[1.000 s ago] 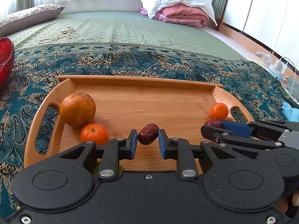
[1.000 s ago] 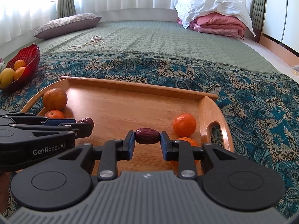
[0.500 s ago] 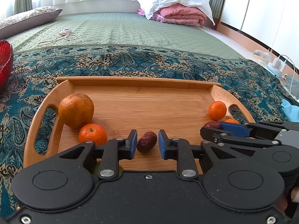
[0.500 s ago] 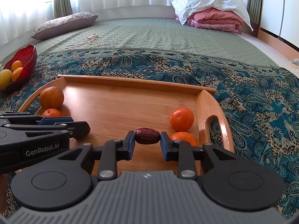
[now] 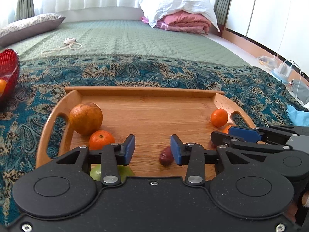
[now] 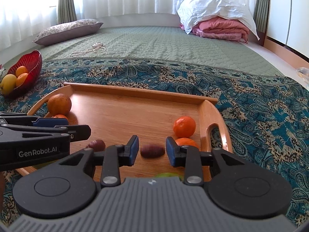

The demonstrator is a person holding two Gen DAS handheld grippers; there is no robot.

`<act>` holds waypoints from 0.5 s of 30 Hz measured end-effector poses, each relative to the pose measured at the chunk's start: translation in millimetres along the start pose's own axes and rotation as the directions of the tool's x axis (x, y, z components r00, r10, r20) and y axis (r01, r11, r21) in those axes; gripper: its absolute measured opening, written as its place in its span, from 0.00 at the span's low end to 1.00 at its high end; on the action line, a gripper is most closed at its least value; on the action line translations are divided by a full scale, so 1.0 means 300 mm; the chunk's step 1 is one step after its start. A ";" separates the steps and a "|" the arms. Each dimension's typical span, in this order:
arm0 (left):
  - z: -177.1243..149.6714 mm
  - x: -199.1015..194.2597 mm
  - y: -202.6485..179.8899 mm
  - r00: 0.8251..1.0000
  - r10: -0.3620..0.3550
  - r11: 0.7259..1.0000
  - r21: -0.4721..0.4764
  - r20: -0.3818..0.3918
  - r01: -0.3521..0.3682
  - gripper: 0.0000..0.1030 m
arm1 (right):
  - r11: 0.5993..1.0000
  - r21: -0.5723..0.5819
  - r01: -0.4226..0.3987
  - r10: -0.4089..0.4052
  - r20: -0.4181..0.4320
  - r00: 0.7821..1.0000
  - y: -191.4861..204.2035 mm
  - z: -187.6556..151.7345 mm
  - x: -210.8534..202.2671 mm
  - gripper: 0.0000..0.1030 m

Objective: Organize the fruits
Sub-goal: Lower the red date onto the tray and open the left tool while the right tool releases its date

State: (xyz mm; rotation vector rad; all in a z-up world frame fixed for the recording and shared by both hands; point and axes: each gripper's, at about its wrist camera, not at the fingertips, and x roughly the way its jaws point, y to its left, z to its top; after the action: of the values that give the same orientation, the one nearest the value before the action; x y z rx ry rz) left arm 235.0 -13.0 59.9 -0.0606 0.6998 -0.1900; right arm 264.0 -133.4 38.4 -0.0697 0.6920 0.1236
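Both grippers hover over the near side of a wooden tray [image 5: 143, 91], and both sets of jaws are opening. My left gripper [image 5: 152, 149] has let go of a dark red date [image 5: 165, 157], which lies on the tray floor close to the right pad. In the right wrist view my right gripper [image 6: 152, 149] stands open around a second date [image 6: 152, 151] that rests on the tray [image 6: 139, 90], clear of both pads. A large orange [image 5: 86, 118] and a tangerine [image 5: 102, 139] sit at the tray's left end. Two tangerines [image 6: 184, 126] sit at its right end.
A red bowl [image 6: 29, 65] with yellow and orange fruit stands on the patterned cloth left of the tray. Green fruit [image 5: 96, 172] shows under the left gripper at the tray's near edge. A pillow [image 6: 67, 30], a coiled cord [image 6: 96, 47] and folded bedding [image 6: 220, 29] lie farther back.
Both grippers were shut on a date each; now both have opened. Each date has dropped onto the tray floor. Neither hand has shifted much.
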 end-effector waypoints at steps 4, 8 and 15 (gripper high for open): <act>-0.006 -0.045 0.002 1.000 0.004 1.000 0.004 0.023 -0.004 0.45 | 1.000 -0.003 0.010 -0.010 0.031 0.999 0.004 -0.003 -0.039 0.59; -0.013 -0.094 0.007 0.999 0.007 1.000 0.002 0.049 -0.007 0.51 | 1.000 -0.009 0.012 -0.011 0.064 0.998 0.007 -0.010 -0.082 0.65; -0.040 -0.177 0.012 0.996 0.012 1.000 0.004 0.091 -0.012 0.73 | 1.000 0.000 0.023 -0.023 0.118 0.993 0.009 -0.035 -0.157 0.77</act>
State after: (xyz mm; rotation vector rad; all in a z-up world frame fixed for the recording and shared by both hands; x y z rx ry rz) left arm 188.1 1.0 83.9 -0.0601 0.6086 -0.1766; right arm 221.2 -135.9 60.4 -0.0715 0.5734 0.1053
